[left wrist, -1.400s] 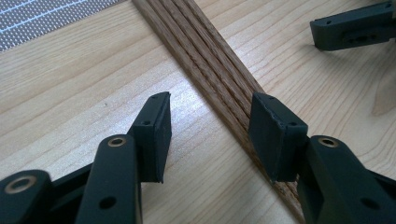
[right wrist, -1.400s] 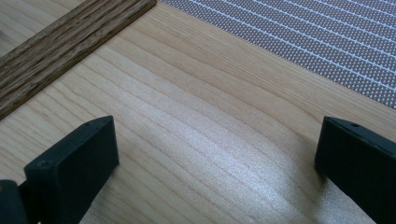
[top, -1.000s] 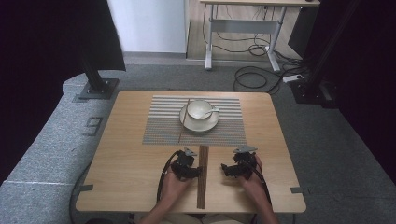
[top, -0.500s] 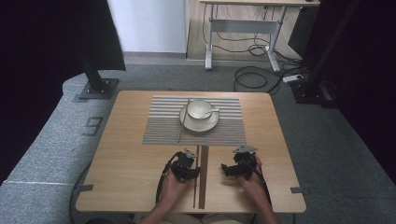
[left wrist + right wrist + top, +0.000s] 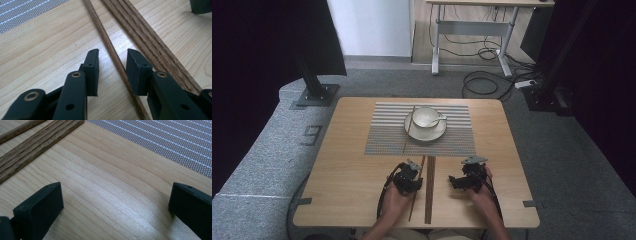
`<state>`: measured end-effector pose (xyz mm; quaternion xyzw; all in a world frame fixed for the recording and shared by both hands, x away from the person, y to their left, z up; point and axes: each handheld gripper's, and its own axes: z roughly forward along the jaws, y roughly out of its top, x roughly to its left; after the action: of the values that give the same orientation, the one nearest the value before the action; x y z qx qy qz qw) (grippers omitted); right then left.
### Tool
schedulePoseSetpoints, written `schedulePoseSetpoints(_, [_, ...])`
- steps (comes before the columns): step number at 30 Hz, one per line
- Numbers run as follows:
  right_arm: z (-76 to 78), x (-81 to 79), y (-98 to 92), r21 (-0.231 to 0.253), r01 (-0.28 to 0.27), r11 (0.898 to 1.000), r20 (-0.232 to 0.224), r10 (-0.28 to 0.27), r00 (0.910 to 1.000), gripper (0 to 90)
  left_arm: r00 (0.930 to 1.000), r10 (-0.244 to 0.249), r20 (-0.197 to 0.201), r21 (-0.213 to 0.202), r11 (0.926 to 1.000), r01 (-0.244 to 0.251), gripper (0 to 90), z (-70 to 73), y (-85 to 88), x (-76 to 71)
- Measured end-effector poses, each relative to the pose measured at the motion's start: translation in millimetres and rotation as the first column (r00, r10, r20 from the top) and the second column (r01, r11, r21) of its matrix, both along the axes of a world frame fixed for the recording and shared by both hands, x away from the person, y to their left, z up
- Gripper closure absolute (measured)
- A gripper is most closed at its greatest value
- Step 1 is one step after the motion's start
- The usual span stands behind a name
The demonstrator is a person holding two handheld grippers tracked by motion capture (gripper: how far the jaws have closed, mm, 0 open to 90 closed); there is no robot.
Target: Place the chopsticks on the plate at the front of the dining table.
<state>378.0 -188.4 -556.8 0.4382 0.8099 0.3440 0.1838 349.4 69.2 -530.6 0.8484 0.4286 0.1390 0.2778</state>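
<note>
Left gripper view: your left tool (image 5: pixel 112 72) straddles one thin dark wooden chopstick (image 5: pixel 110 48) lying on the light wood surface (image 5: pixel 45 50), jaws just been closing, pads not yet touching it. Bundle of dark wooden chopsticks (image 5: pixel 147 42) lies just right. Your right tool (image 5: pixel 115 207) gapes over bare surface.

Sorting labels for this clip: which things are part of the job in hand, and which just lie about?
In the job:
left gripper, jaws closing round the lone chopstick
chopstick bundle

Lying about:
cup
saucer
placemat
right gripper, open
</note>
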Motion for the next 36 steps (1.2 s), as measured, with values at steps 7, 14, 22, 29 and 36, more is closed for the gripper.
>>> schedulePoseSetpoints(7, [0.0, 0.0, 0.0, -0.001, 0.000, 1.000, 0.000, 0.000, 1.0000, 0.0, 0.9998, 0.022, -0.003, -0.006, 0.9997, -0.022, 70.8, 0.3, 8.9, -0.9])
schedulePoseSetpoints(14, [0.0, 0.0, 0.0, 0.000, 0.000, 1.000, 0.000, 0.000, 1.0000, 0.0, 0.9991, 0.043, -0.005, -0.007, 0.9991, -0.043, 71.7, 0.4, 14.7, 3.2])
schedulePoseSetpoints(22, [0.0, 0.0, 0.0, -0.001, 0.000, 1.000, 0.000, 0.000, 1.0000, 0.0, 0.9985, 0.054, 0.000, -0.007, 0.9985, -0.054, 78.1, 0.2, 16.1, 5.3])
schedulePoseSetpoints(29, [0.0, 0.0, 0.0, 0.000, 0.000, 1.000, 0.000, 0.000, 1.0000, 0.0, 0.9984, 0.056, 0.002, -0.009, 0.9984, -0.056, 83.4, 0.0, 19.5, 6.9])
schedulePoseSetpoints(36, [0.0, 0.0, 0.0, 0.000, 0.000, 1.000, 0.000, 0.000, 1.0000, 0.0, 0.9981, 0.061, 0.002, -0.021, 0.9979, -0.061, 84.0, -0.4, 22.1, 7.1])
